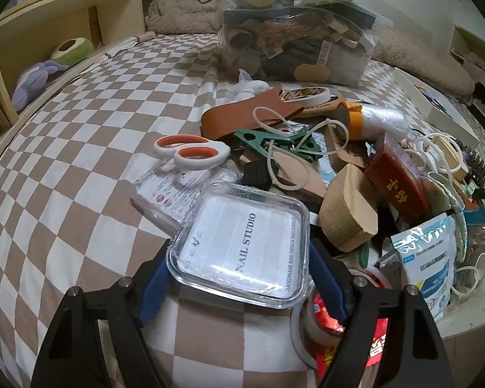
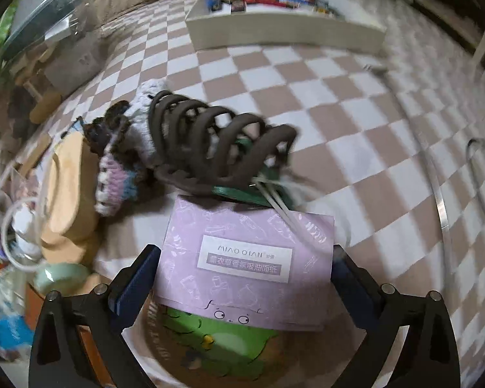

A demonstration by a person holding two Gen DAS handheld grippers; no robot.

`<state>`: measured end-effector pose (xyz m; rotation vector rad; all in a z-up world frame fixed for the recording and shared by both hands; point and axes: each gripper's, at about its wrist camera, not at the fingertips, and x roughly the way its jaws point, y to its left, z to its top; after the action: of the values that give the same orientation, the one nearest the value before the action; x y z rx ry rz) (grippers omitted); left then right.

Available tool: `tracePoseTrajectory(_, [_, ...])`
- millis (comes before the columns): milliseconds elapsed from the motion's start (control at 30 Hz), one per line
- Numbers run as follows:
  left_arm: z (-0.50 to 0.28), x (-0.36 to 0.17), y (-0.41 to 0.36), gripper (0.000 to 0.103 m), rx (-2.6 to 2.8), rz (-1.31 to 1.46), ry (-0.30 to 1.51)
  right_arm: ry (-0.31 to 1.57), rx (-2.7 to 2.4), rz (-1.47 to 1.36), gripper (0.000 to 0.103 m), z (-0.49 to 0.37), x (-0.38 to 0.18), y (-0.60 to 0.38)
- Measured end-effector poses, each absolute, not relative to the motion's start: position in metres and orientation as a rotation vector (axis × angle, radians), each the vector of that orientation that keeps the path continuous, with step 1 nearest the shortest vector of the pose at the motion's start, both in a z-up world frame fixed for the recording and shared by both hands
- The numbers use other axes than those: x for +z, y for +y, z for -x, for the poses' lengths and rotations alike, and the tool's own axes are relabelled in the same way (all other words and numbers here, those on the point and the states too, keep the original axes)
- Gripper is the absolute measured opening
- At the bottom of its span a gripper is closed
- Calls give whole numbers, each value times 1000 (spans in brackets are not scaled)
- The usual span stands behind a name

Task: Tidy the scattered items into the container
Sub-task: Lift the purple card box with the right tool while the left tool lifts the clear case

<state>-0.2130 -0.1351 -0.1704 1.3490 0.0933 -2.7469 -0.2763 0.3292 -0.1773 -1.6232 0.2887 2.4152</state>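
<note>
In the left wrist view my left gripper (image 1: 239, 255) is shut on a clear flat box (image 1: 242, 242) labelled NAIL STUDIO, its blue pads (image 1: 155, 278) against the box's two sides. The box sits at the near edge of a pile of scattered items on the checked bedspread (image 1: 80, 161). In the right wrist view my right gripper (image 2: 245, 255) is shut on a purple paper box (image 2: 245, 265), pads on both sides, above a green frog picture (image 2: 223, 342). A dark claw hair clip (image 2: 216, 142) lies just beyond it. A white tray (image 2: 284, 32) with several small items lies further back.
The pile holds orange-handled scissors (image 1: 190, 152), a second clear box (image 1: 165, 190), a green clip (image 1: 268, 142), a red box (image 1: 394, 184), a tape roll (image 1: 346, 213) and a blue-white pouch (image 1: 426, 252). A full clear bin (image 1: 291, 42) stands behind. A knitted piece (image 2: 119, 174) lies left of the hair clip.
</note>
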Motion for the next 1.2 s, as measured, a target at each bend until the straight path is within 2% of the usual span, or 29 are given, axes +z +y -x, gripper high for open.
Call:
tracePoseTrajectory(433, [208,-166,-145,79,-2731,-1329,151,461,2647,1472,100,220,-146,352])
tracePoseTrajectory(633, [201,-160,-145,79,-2750,-1308,146,427,2713,1435,100,199,-136,348])
tracePoseTrajectory(1067, [193,-154,-141,79,-2765,-1288,149,617,2769,1324,100,154,-133,360])
tracePoseTrajectory(1200, [191,-149,-142,79,-2779,-1257,164,593,2788,1268,100,144,-126,358])
